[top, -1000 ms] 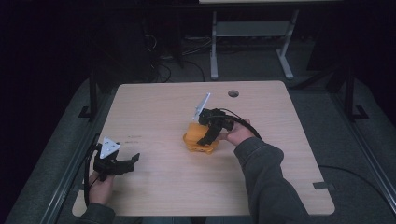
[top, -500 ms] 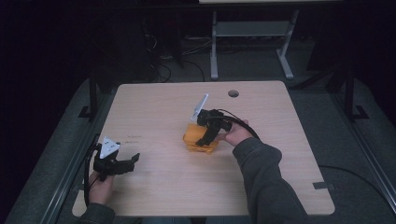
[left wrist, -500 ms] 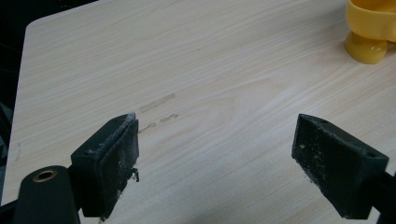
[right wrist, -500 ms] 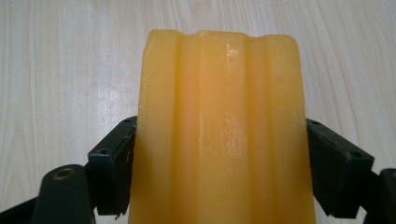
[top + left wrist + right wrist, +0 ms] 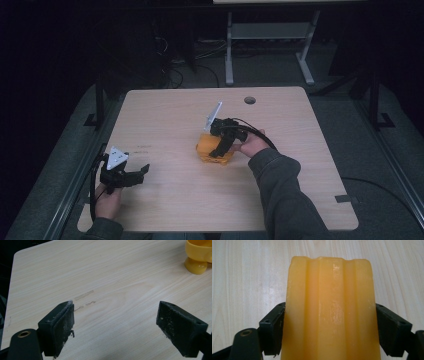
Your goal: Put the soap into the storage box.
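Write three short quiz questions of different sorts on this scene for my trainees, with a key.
1. True or false: the left tongs are open with nothing between them.
2. What do the right tongs grip: A) a yellow block, B) a cable, C) a cup?
3. Fill in: the block rests on the ___.

Key: 1 true; 2 A; 3 table.

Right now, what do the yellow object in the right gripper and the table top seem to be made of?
The yellow object looks like moulded plastic, perhaps slightly translucent: smooth ribbed faces with soft glossy highlights; wax or resin cannot be ruled out. The right gripper has a jaw at each side of it. The table top looks like pale wood-grain laminate with a matte finish: an even printed-looking grain and rounded corners, though real veneer is possible.
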Available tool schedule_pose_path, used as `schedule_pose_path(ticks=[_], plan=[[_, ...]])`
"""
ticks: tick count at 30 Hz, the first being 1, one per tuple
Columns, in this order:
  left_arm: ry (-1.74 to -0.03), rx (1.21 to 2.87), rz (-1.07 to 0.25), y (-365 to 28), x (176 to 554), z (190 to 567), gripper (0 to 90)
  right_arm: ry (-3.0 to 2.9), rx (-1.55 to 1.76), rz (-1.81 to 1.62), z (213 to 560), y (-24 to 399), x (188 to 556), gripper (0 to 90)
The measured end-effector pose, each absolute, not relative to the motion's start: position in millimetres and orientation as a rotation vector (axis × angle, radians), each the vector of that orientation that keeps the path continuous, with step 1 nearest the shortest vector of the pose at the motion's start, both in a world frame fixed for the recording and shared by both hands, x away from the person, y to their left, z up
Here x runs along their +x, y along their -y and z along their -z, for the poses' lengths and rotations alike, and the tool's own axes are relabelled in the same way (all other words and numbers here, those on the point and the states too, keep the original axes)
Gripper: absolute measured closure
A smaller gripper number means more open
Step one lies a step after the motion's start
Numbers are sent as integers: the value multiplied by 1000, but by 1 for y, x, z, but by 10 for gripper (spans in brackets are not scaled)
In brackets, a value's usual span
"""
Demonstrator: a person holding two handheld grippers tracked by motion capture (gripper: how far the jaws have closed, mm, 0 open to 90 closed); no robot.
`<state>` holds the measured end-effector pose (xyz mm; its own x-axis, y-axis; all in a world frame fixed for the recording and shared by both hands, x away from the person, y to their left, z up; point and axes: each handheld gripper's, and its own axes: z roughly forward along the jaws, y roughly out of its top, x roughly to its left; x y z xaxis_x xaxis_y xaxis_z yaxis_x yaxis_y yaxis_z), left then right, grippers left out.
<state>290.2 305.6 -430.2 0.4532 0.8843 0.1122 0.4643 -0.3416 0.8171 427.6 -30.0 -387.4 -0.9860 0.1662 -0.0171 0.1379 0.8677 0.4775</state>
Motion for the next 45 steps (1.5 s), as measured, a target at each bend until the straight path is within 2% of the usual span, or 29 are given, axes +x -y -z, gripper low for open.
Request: schedule_pose_path(ticks=[45], plan=[[-1127, 1970, -726, -305, 290, 430, 141, -2986, 272, -773, 394, 32, 428, 197]])
